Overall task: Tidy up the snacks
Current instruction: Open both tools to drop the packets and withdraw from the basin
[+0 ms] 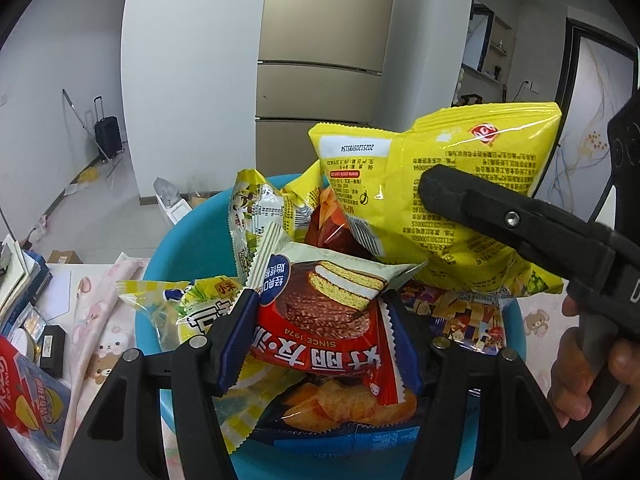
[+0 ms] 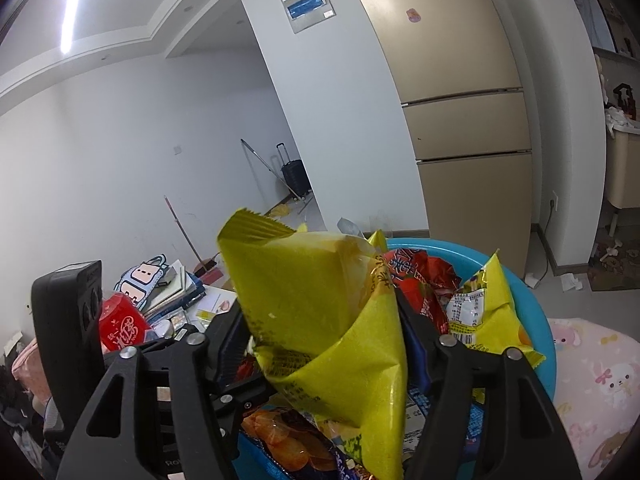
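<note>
A blue plastic basin (image 1: pixel 188 224) stands on a table covered with a pink cartoon cloth (image 1: pixel 96 320), and it is filled above its rim with snack packets. The left gripper (image 1: pixel 320 340) has its jaws closed on a red chocolate pie packet (image 1: pixel 332 320); the blue pads press both side edges of this packet, which is over the near part of the basin. Under it lies a bag of orange chips (image 1: pixel 340 400), and at the left rim of the basin a pale yellow packet (image 1: pixel 160 300) hangs partly over the edge. The right gripper (image 2: pixel 320 332) has a large yellow bag (image 2: pixel 316 304) between its jaws, upright and over the basin; its right pad touches the bag, but at the left pad I cannot tell if there is still contact. In the left wrist view the same yellow bag (image 1: pixel 460 184) is at the far right side of the basin, with one black finger (image 1: pixel 480 204) across it. A red packet (image 2: pixel 424 284) and a small yellow packet (image 2: pixel 484 312) lie against the far wall of the basin. Books (image 2: pixel 176 292) are piled at the left edge of the table. A beige fridge (image 1: pixel 320 40) stands behind.
</note>
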`<act>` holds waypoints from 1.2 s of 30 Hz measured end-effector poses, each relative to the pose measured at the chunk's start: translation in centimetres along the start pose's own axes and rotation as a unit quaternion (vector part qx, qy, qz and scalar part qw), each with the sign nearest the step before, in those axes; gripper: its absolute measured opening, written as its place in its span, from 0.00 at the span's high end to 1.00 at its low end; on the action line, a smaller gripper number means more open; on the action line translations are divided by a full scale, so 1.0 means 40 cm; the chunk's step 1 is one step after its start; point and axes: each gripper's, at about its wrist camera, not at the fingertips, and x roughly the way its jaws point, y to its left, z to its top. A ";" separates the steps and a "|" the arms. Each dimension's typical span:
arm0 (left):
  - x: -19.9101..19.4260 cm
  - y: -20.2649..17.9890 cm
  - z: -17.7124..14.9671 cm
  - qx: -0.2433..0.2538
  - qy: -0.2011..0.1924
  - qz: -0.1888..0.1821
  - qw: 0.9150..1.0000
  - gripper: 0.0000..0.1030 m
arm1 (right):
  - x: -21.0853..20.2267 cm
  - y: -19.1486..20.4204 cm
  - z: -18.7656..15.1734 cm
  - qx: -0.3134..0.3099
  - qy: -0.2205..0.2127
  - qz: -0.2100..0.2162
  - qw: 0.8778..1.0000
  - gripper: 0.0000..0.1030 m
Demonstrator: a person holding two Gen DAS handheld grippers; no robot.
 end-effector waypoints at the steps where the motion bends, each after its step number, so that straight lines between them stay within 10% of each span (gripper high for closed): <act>1: 0.002 0.000 -0.001 0.000 0.001 -0.002 1.000 0.38 | 0.002 -0.002 0.000 0.001 0.001 -0.002 1.000 0.29; 8: 0.000 0.026 0.001 -0.024 -0.012 -0.006 1.000 0.00 | -0.016 -0.026 0.002 0.019 -0.012 -0.010 1.000 0.14; 36: -0.267 0.036 0.059 -0.034 -0.155 0.024 0.987 0.00 | -0.244 0.079 0.071 -0.057 -0.121 -0.033 0.990 0.00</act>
